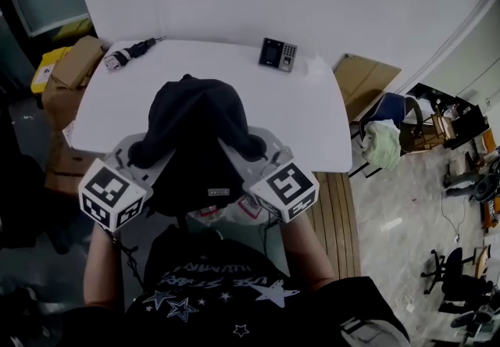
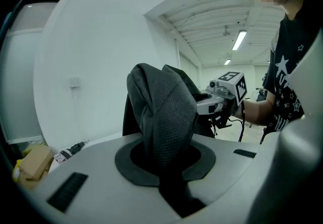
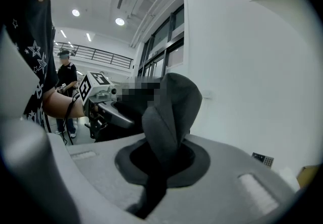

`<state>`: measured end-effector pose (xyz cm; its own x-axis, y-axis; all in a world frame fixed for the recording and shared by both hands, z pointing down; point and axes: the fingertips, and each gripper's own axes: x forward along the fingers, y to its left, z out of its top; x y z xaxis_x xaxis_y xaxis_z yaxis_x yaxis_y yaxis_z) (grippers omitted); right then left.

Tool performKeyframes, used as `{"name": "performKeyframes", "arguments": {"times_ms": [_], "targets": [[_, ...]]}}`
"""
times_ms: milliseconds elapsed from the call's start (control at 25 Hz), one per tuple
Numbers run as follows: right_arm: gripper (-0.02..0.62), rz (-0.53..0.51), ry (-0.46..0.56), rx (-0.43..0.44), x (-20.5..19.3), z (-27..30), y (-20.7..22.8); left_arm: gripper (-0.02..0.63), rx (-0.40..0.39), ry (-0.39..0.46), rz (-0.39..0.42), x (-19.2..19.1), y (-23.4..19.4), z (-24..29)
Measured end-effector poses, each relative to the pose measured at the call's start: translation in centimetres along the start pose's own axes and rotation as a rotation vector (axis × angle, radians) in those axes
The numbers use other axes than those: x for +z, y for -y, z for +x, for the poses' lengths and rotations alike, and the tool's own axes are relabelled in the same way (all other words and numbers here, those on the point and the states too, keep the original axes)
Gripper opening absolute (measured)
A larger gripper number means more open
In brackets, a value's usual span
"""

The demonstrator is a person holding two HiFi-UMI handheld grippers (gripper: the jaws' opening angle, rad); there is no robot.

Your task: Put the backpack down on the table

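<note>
Holding noted at near side: left gripper (image 2: 167, 165) has its jaws closed tight on 1 padded strap (image 2: 164, 112), which rises out between them in a folded loop. Right gripper (image 3: 161, 160) is likewise clamped on the other strap (image 3: 170, 109), also looped upward. Both marker cubes sit in front of the person's chest, left and right of the load.

Backpack (image 1: 191, 134) hangs between the 2 grippers, held by those straps. Body is black, soft and slumped, with a rounded top end pointing away from the person. A small pale label (image 1: 221, 192) shows on its near lower face. The strap fabric is dark grey with a fine mesh weave. The near part of the bag overhangs the near edge of the table (image 1: 312, 126) and the far part lies over the white top. Whether it rests on the top cannot be told.

Further on the table: a dark keypad device (image 1: 278, 54) at far right and a handheld tool (image 1: 129, 51) at far left, both well apart from the bag. Cardboard boxes (image 1: 74, 64) stand off the table's left edge.
</note>
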<state>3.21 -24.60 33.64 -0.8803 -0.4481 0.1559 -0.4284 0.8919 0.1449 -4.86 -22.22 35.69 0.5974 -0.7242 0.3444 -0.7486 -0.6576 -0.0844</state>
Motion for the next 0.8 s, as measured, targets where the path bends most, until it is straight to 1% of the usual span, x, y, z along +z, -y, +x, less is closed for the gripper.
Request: {"name": "performKeyframes", "arguments": {"times_ms": [200,320,560,800], "targets": [[0.015,-0.026,0.014,-0.028,1.1,1.3,0.9,0.052,0.005,0.03,0.014,0.9,-1.9,0.0],[0.015,-0.031,0.002,-0.052,1.2,2.8,1.8,0.052,-0.01,0.036,0.024,1.1,-3.7,0.6],[0.015,-0.031,-0.029,-0.105,1.3,6.1,3.5,0.053,-0.079,0.045,0.019,0.8,-7.8,2.0],[0.015,-0.036,-0.035,-0.161,2.3,8.8,5.8,0.053,-0.15,0.065,0.045,1.7,-11.4,3.7]]}}
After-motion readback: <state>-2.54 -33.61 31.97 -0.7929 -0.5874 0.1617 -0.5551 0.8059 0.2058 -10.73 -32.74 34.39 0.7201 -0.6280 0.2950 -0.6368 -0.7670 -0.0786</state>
